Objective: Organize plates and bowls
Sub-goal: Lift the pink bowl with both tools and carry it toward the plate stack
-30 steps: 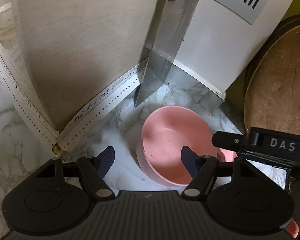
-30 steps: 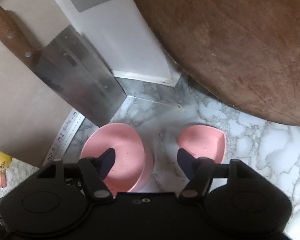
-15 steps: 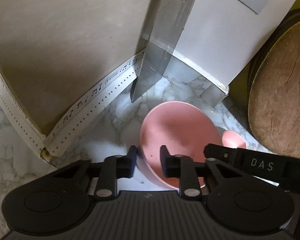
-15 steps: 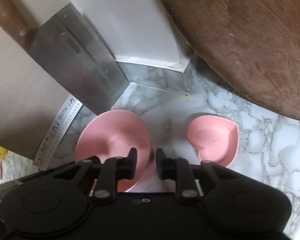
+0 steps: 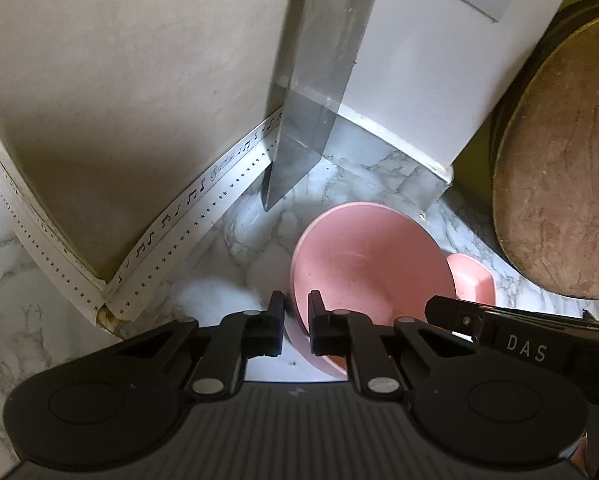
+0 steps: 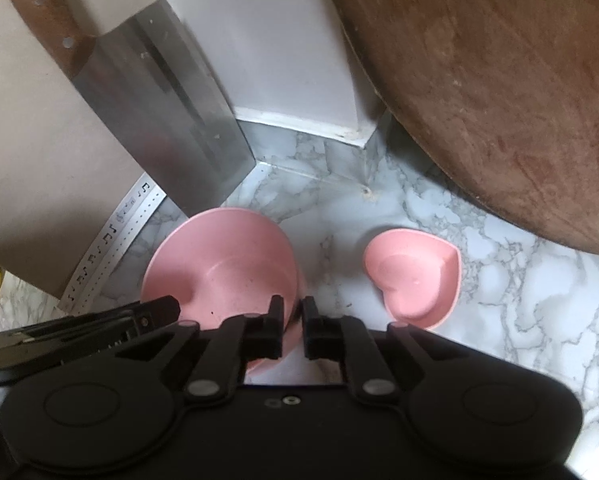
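Bowl (image 5: pixel 373 264): round, pink, set on the marble counter (image 5: pixel 227 248), lower centre in both views, just below the cleaver (image 5: pixel 315 92) tip. Left gripper (image 5: pixel 296 314) is closed down to a narrow gap over the bowl's left rim, one finger inside, one outside; rim is pinched. Right gripper (image 6: pixel 292 318) is likewise nearly closed, clamped on the bowl's right rim (image 6: pixel 295 276). The bowl is thus held from both sides. Whether it is lifted off the counter cannot be told.

Heart dish (image 6: pixel 415 276), pink, is seen right of centre in the right view, apart from the bowl, on bare marble, ungripped. In the left view it is partly hidden behind the bowl (image 5: pixel 469 280).

Cleaver is leaned against the wall corner, upper left in the right view (image 6: pixel 159 116). Round wood board (image 6: pixel 499 80) is propped at upper right.
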Available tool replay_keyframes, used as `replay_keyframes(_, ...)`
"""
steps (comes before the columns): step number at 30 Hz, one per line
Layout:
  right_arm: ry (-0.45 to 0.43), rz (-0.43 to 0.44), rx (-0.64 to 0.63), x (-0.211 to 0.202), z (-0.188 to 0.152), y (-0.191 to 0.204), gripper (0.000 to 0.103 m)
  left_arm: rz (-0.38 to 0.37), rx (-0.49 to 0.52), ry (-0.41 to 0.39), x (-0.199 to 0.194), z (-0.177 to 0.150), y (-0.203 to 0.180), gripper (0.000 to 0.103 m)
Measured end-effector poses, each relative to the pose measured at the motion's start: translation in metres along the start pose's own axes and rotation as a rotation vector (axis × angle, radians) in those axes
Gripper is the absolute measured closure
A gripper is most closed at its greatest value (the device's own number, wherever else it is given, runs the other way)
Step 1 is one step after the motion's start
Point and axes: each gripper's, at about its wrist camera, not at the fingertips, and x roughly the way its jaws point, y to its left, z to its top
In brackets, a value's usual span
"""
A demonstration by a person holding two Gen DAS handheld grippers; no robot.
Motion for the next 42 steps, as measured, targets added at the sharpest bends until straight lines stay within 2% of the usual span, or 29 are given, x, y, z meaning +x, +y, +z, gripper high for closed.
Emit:
replay_keyframes(13, -0.033, -0.035, 0.031, -0.065, -0.025, 0.008, 0.093, -0.059, 0.056, 0.006, -0.054, -0.017, -0.018, 0.092)
replay_keyframes(22, -0.134, -0.074, 0.024, -0.117, -0.053, 0.016, 0.094, -0.095, 0.118, -0.032, -0.092, -0.039, -0.032, 0.092)
replay_keyframes(26, -0.143, -0.088, 0.045, -0.136, -0.066, 0.013, 0.094, -0.120, 0.154, -0.042, -0.111, -0.045, -0.039, 0.092)
replay_keyframes(33, -0.157, -0.124, 0.082, -0.175, -0.097, 0.006, 0.094, -0.172, 0.225, -0.017, -0.132, -0.067, -0.054, 0.092)
replay_keyframes(42, -0.180, -0.175, 0.173, -0.215, -0.147, -0.014, 0.093, -0.232, 0.330, 0.052, -0.146, -0.116, -0.080, 0.092)
